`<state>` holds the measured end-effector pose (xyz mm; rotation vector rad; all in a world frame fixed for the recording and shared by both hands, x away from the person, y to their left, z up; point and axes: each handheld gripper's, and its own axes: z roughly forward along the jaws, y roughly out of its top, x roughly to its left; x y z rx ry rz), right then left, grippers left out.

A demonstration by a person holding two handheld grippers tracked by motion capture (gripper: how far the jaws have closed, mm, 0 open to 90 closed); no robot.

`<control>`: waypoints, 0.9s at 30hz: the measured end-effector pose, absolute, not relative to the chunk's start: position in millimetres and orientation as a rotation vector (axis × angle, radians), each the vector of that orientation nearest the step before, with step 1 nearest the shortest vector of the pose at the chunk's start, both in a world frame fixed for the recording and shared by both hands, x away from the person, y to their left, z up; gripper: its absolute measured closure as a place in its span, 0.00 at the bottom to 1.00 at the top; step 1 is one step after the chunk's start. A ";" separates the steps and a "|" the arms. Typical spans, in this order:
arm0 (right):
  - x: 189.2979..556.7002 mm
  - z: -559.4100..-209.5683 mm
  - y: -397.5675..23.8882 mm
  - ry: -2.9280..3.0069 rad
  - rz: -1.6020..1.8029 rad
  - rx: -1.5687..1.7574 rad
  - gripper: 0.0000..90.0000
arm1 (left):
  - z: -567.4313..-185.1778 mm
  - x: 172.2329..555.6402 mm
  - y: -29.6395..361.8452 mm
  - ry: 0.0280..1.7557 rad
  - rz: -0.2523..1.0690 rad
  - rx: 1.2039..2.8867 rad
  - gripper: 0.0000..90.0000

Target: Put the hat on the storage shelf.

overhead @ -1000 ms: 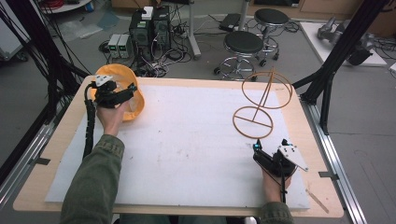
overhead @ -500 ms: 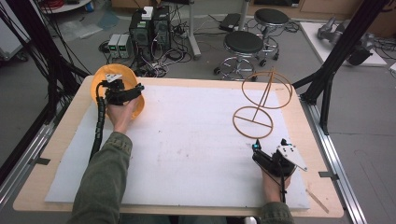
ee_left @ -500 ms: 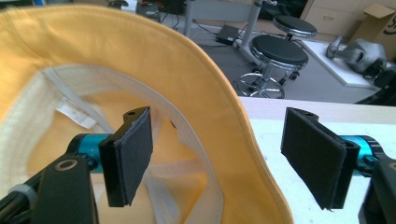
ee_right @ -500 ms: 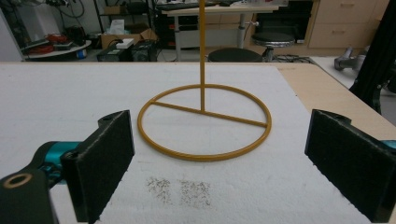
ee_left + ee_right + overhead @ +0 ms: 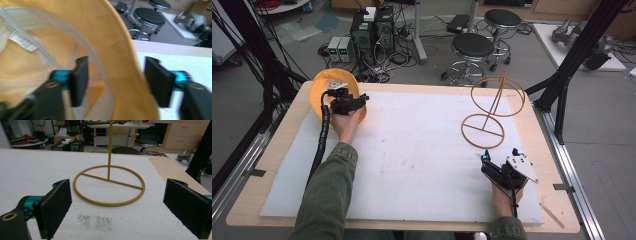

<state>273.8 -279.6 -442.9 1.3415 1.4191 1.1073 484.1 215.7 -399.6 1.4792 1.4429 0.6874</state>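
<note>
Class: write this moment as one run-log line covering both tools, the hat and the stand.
left tool: jaws just closing astride orange hat rim | right tool: open, on white mat, facing wire stand

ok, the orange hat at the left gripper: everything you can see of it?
The hat is orange-yellow fabric, lying at the table's far left corner with its opening up. Inside are pale seam tapes, a pale band along the rim and a white label. The left gripper straddles the rim, one jaw inside and one outside; its jaws have just been closing, but whether the pads press the cloth can't be told.
</note>
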 end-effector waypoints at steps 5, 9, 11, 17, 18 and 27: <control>274.2 -443.2 -279.4 1.424 1.101 1.327 0.08 | -396.2 481.3 211.9 1.458 0.712 1.478 0.96; 274.0 -443.2 -279.3 1.423 1.103 1.332 0.08 | -395.3 480.5 213.1 1.457 0.719 1.495 0.96; 274.3 -443.4 -279.8 1.425 1.099 1.328 0.08 | -393.3 479.3 213.9 1.458 0.721 1.488 0.96; 274.2 -443.6 -278.8 1.427 1.102 1.333 0.08 | -382.5 473.0 219.1 1.443 0.736 1.480 0.96; 273.7 -443.4 -278.3 1.423 1.105 1.337 0.08 | -380.0 471.4 220.3 1.440 0.738 1.473 0.96; 273.3 -441.9 -278.0 1.416 1.116 1.335 0.08 | -357.5 455.3 226.4 1.375 0.743 1.439 0.96</control>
